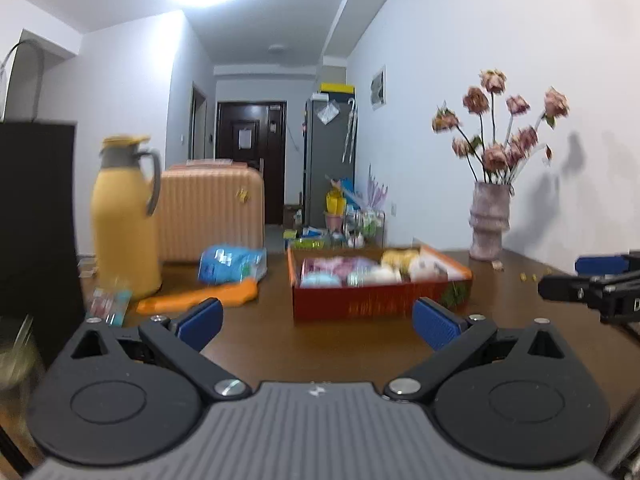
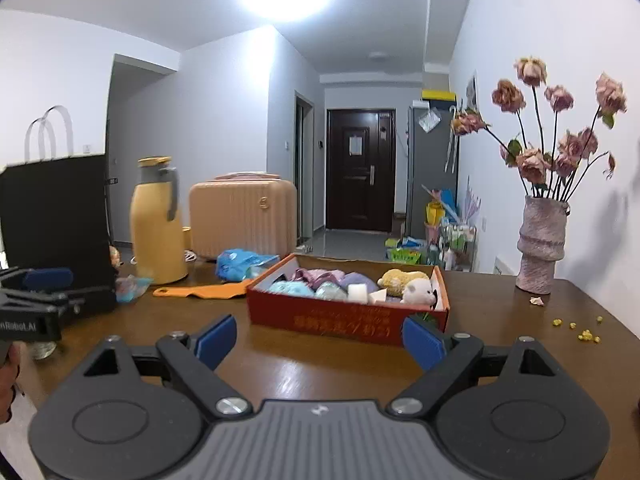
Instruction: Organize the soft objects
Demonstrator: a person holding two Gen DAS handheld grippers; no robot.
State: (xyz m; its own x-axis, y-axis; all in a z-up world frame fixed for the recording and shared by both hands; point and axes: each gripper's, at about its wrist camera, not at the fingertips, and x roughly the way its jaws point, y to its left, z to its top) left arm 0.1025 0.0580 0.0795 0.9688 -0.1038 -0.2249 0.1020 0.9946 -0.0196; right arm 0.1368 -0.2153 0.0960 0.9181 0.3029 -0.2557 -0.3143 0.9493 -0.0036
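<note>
A red cardboard box (image 2: 344, 320) sits on the brown table (image 2: 320, 376) and holds several soft things: a yellow plush (image 2: 400, 279), a white plush (image 2: 418, 292), and teal (image 2: 290, 290) and purple (image 2: 320, 277) rolled cloths. In the blurred left wrist view the same box (image 1: 376, 306) lies just beyond my left gripper (image 1: 318, 322). That gripper is open with nothing between its blue pads. My right gripper (image 2: 320, 340) is also open and empty, a short way in front of the box. A blue soft packet (image 2: 240, 262) lies left of the box.
An orange flat tool (image 2: 200, 291), a small packet (image 2: 132, 286), a yellow thermos jug (image 2: 158, 220), a peach suitcase (image 2: 244, 216) and a black paper bag (image 2: 52, 208) stand to the left. A vase of dried roses (image 2: 540, 240) and yellow crumbs (image 2: 586, 334) are on the right.
</note>
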